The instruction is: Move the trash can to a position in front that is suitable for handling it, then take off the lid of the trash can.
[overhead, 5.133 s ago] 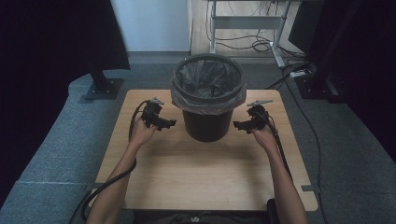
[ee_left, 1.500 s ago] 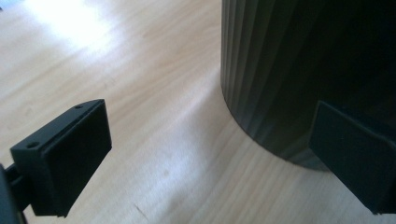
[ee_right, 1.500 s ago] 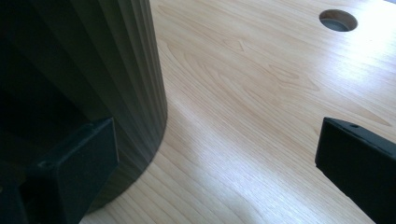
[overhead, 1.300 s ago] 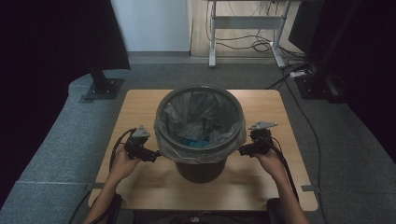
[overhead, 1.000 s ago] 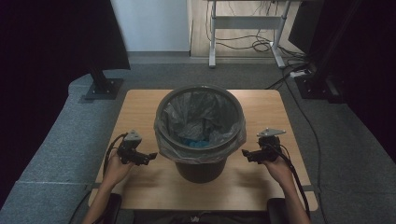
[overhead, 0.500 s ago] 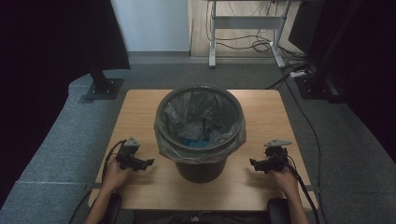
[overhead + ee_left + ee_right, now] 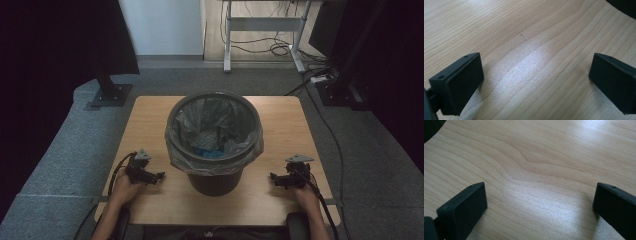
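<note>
1. High view, near edge: left gripper [image 7: 148, 176] and right gripper [image 7: 281, 180], jaws spread, grasping nothing, resting low on table [image 7: 150, 125], 1 each side of bin.
2. Bin [image 7: 214, 141], lined, centred between them, apart from both.
3. Judgement: to regrip, close in level on both sides together; uneven push risks tipping.
4. Beyond: floor cables [image 7: 272, 49]; nothing obstructs.

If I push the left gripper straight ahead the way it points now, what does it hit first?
Probably the black bin. The left gripper lies low on the wooden table, open jaws aimed at the bin's lower wall, with bare tabletop between. Its height above the table is unclear.
</note>
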`<state>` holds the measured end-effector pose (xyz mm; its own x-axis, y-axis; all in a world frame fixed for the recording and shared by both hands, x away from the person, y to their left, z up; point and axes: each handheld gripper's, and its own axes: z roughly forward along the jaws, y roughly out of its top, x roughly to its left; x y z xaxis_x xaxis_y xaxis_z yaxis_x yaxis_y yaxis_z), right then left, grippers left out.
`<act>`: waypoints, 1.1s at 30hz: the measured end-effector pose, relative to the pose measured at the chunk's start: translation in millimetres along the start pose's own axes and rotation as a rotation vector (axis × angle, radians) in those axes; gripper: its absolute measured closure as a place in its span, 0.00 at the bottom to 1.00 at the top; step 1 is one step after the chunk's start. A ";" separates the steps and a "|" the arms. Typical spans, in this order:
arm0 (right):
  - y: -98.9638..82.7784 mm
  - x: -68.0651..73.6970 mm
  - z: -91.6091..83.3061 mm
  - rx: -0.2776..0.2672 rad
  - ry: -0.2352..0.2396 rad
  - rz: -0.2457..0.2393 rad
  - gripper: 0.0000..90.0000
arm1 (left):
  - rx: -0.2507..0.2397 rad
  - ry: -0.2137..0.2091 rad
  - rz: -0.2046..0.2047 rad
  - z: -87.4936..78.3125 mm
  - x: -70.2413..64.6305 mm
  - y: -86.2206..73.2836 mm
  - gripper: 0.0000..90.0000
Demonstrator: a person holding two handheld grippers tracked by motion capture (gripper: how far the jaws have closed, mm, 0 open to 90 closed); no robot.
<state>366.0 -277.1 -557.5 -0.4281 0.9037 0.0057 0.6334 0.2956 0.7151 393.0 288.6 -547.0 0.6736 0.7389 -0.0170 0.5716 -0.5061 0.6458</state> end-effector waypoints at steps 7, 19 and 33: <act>-1.0 1.7 -0.9 0.000 -0.016 0.016 0.00 | 0.006 -0.002 0.002 0.0 0.3 0.7 0.00; -1.6 3.0 -1.5 -0.001 -0.018 0.018 0.00 | 0.070 0.010 -0.022 0.4 -0.5 10.0 0.00; -2.4 4.2 -2.3 0.000 -0.017 0.016 0.00 | 0.082 -0.015 -0.015 -7.5 1.3 22.0 0.01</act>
<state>361.2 -274.7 -557.5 -0.4070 0.9134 0.0055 0.6399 0.2808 0.7153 402.9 281.8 -527.1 0.6713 0.7402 -0.0379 0.6176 -0.5304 0.5807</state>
